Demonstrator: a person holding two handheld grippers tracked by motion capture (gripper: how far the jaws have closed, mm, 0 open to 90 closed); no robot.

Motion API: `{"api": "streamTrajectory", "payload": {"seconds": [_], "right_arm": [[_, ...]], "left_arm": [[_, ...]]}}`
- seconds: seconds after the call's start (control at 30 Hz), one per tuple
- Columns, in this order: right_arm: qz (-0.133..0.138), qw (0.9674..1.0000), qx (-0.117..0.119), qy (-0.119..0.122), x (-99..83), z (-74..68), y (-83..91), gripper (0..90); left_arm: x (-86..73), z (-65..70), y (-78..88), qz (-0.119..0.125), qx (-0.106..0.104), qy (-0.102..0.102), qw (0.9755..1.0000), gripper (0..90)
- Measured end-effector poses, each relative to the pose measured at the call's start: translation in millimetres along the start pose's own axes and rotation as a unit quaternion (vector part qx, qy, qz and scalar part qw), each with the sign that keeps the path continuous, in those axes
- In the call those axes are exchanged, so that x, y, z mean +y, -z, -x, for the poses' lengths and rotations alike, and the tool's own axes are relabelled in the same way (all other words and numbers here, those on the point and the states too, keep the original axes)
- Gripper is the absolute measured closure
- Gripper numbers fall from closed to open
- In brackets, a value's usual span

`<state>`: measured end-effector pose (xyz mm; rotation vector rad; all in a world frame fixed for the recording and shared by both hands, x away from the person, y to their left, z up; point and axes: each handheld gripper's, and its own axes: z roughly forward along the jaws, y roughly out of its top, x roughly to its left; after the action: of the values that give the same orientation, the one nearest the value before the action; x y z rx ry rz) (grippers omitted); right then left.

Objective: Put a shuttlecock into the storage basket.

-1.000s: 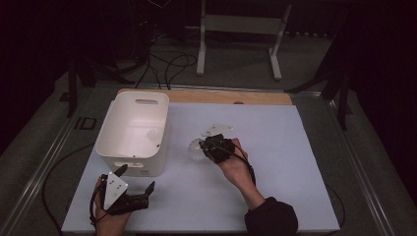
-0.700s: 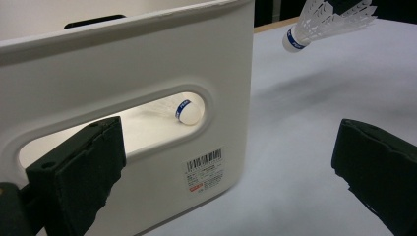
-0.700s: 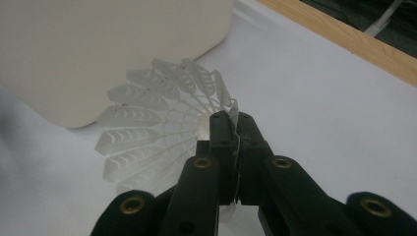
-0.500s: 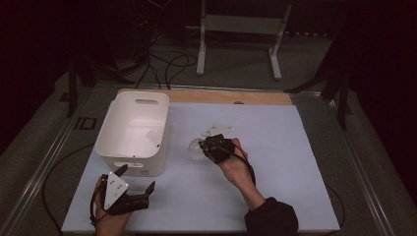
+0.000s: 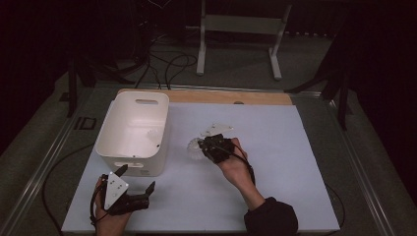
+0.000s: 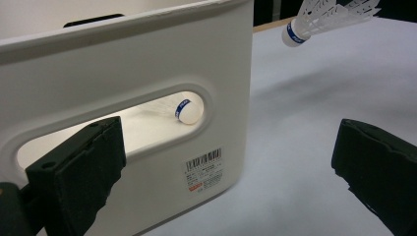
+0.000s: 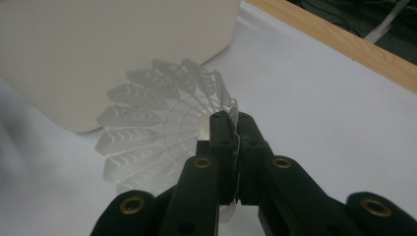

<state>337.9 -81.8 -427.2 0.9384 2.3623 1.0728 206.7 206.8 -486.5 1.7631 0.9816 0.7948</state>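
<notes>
White plastic makes up the bin (image 5: 134,133), the landmark on the pale blue-white table cover (image 5: 295,162); it stands on the cover's left half, handle slots in its near and far walls. Just to the right of the bin, the right gripper (image 7: 235,129) has its jaws pressed together on the feathered skirt of a white shuttlecock (image 7: 157,123), a thin edge of the skirt pinched between the two black pads. In the high view that shuttlecock (image 5: 195,146) sits low over the cover, close beside the bin's right wall, with the right gripper (image 5: 209,147) and the person's hand behind it.

A second shuttlecock (image 5: 214,129) lies on the cover a little farther from the bin, beyond the held one; the left gripper view shows its blue-banded cork tip (image 6: 295,33). A third shuttlecock (image 6: 188,111) rests inside the bin, seen through the near handle slot, cork toward the slot.

In front of the bin's near wall, the left gripper (image 5: 135,189) hangs in the person's left hand with its jaws spread wide and nothing between them. A barcode label (image 6: 204,169) sits on that near wall below the slot.
</notes>
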Motion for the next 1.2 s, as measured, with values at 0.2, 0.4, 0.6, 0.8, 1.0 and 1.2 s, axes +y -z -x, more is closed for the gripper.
{"api": "streamTrajectory", "payload": {"seconds": [0.2,0.4,0.6,0.8,1.0,1.2], "right_arm": [[0.002,1.0,0.002,-0.001,1.5,-0.7,1.5,88.3],[0.004,1.0,0.001,0.0,2.3,-0.8,2.0,88.3],[0.005,1.0,0.003,0.0,2.7,-1.5,1.7,88.3],[0.006,1.0,0.002,0.0,3.4,-2.0,2.3,88.3],[0.008,1.0,0.004,0.001,3.6,-2.6,2.6,88.3],[0.01,0.9999,0.005,0.001,4.0,-2.8,2.5,88.2]], "left_arm": [[0.0,-0.1,-0.1,0.0,0.0,0.001,1.0,0.5],[-0.1,-0.1,-0.3,-0.002,0.001,0.001,1.0,0.5],[-0.1,0.0,-0.4,-0.002,0.002,0.001,1.0,0.5],[-0.1,0.1,-0.5,-0.002,0.001,0.0,1.0,0.5],[-0.1,0.1,-0.5,-0.003,0.001,0.0,1.0,0.5],[-0.1,0.1,-0.5,-0.002,0.001,0.0,1.0,0.5]]}}
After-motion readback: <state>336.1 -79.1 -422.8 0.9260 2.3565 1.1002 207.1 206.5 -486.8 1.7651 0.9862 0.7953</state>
